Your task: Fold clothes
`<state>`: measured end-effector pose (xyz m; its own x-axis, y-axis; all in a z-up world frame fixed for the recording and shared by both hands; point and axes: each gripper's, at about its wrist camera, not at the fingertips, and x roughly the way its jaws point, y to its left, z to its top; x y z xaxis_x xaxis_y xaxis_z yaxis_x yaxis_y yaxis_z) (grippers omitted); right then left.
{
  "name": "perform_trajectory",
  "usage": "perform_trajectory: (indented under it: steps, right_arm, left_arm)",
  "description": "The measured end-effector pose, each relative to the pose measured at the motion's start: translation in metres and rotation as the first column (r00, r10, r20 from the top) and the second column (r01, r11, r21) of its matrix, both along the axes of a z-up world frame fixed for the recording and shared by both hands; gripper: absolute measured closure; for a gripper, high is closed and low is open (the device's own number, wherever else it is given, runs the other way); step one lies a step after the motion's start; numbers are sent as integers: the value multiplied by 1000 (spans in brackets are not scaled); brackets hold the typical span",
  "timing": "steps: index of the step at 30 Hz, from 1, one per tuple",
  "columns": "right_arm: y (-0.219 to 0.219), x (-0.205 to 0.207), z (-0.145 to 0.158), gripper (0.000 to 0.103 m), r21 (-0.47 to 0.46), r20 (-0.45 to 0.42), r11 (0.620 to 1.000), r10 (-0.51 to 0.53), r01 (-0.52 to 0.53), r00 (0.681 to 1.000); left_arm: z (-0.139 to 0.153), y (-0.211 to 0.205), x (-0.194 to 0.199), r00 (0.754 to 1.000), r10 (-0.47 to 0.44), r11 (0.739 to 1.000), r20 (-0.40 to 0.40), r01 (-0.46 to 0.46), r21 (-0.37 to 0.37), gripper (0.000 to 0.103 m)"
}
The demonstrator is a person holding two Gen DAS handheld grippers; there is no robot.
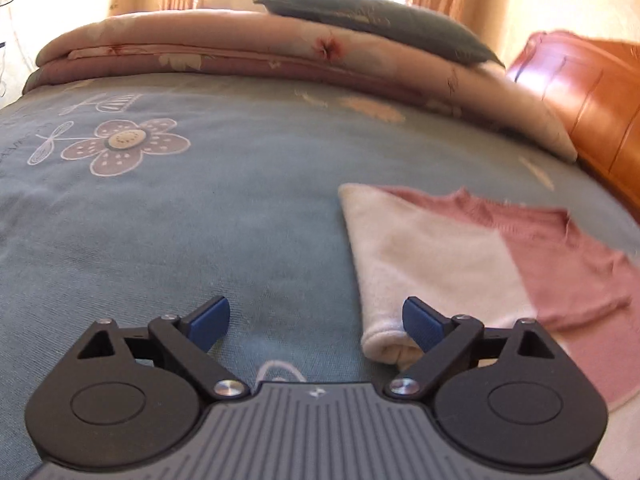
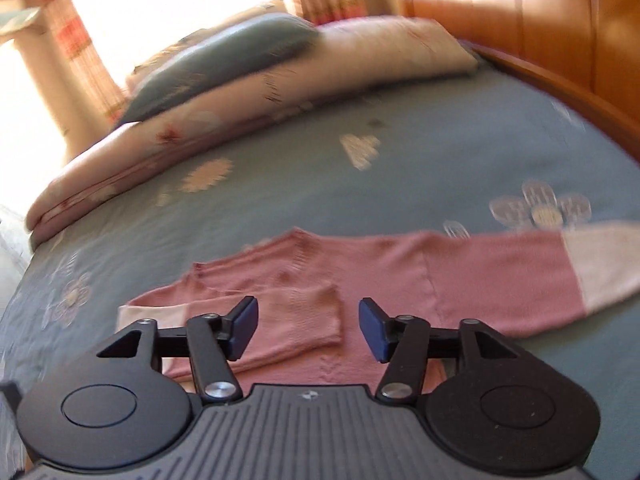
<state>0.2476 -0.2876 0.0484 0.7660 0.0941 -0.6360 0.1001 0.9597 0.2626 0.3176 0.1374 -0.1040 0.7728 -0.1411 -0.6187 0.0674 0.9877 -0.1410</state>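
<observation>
A pink sweater with cream cuffs (image 2: 360,272) lies flat on the blue bedspread (image 2: 360,184). In the right wrist view one sleeve (image 2: 288,320) is folded across its chest and the other sleeve (image 2: 520,276) stretches out to the right. My right gripper (image 2: 307,326) hovers open above the folded sleeve, holding nothing. In the left wrist view the cream sleeve end (image 1: 416,264) lies folded over the pink body (image 1: 568,264). My left gripper (image 1: 316,324) is open over the bare bedspread (image 1: 200,220), its right fingertip just at the cream cuff.
A folded pink floral quilt (image 1: 280,56) with a grey-blue pillow (image 1: 376,20) on top lies along the far side of the bed. An orange wooden headboard (image 1: 588,96) rises on the right. Curtains and a bright window stand behind.
</observation>
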Motion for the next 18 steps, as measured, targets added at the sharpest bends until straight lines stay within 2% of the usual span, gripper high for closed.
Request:
perform_trajectory:
  steps: [2, 5, 7, 9, 12, 14, 18]
  right_arm:
    - [14, -8, 24, 34, -36, 32, 998, 48, -47, 998]
    - [35, -19, 60, 27, -93, 75, 989, 124, -117, 989]
    - [55, -13, 72, 17, -141, 92, 977, 175, -161, 980]
    - [77, -1, 74, 16, -189, 88, 961, 222, -202, 971]
    - [112, 25, 53, 17, -211, 37, 934, 304, -290, 952]
    - [141, 44, 31, 21, -212, -13, 911, 360, -354, 933]
    - [200, 77, -26, 43, -197, -144, 859, 452, -473, 880]
  left_arm:
    - [-1, -1, 0, 1000, -13, 1000, -13, 13, 18, 10]
    - [4, 10, -3, 1000, 10, 1000, -14, -10, -26, 10]
    - [8, 20, -4, 999, 42, 998, -10, -42, -52, 10]
    - [11, 32, -5, 998, 65, 994, -7, -65, -84, 10]
    - [13, 44, -4, 996, 87, 990, -21, -89, -109, 10]
    - [13, 48, -2, 994, 99, 989, -37, -102, -109, 10]
    - [12, 52, 1, 995, 72, 989, -65, -79, -123, 10]
